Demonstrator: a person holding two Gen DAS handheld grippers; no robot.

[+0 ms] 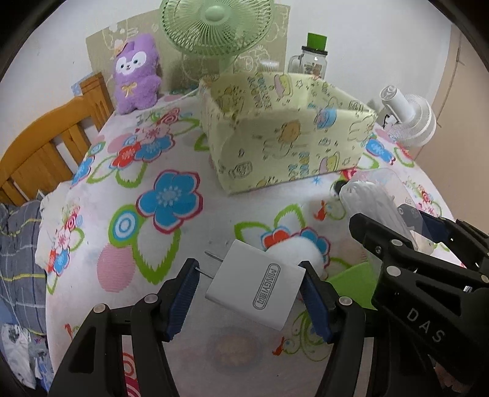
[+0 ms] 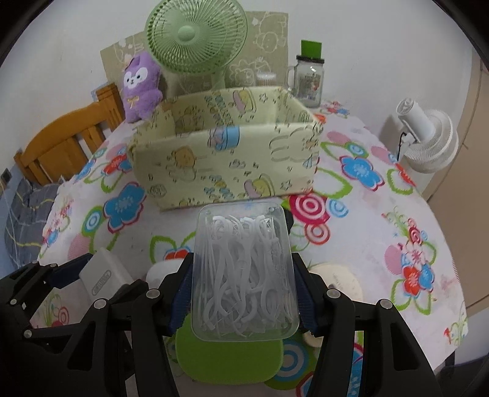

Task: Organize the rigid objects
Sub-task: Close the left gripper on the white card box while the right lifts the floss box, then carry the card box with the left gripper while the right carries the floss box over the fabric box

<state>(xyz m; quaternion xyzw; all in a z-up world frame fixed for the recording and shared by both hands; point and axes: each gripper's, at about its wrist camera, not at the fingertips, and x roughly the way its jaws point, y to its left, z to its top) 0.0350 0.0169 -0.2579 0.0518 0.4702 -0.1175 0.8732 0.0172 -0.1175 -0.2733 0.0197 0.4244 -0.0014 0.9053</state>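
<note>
A white wall backs a worktop [image 1: 171,146] covered by a cloth printed with bright flowers and rings. At far left, a wooden chair [image 1: 45,143] is seen beside the worktop, with checked fabric below it. A purple plush toy [image 1: 136,74] is propped against the wall, and a green fan [image 1: 217,26] stands just to its right. Near the middle of the worktop, an open pale-yellow box [image 1: 284,137] printed with cartoon figures is set; no contents can be made out inside it. Behind the box a glass jar with a green lid [image 1: 313,58] is seen, and at far right a white fan [image 1: 409,119] is placed at the worktop's edge. In the foreground, the left tongs [image 1: 250,293] are clenched on a white charger block [image 1: 259,290], which is held tilted above the cloth with its prongs pointing left past the blue pad. The right tongs [image 2: 241,293] are clamped on a clear case of white floss picks [image 2: 244,271], gripped by its long sides and held short of the box's near wall. Below the case, a green flat item [image 2: 229,360] is seen lying on the cloth, and a white roll [image 2: 339,284] is partly hidden to its right.
</note>
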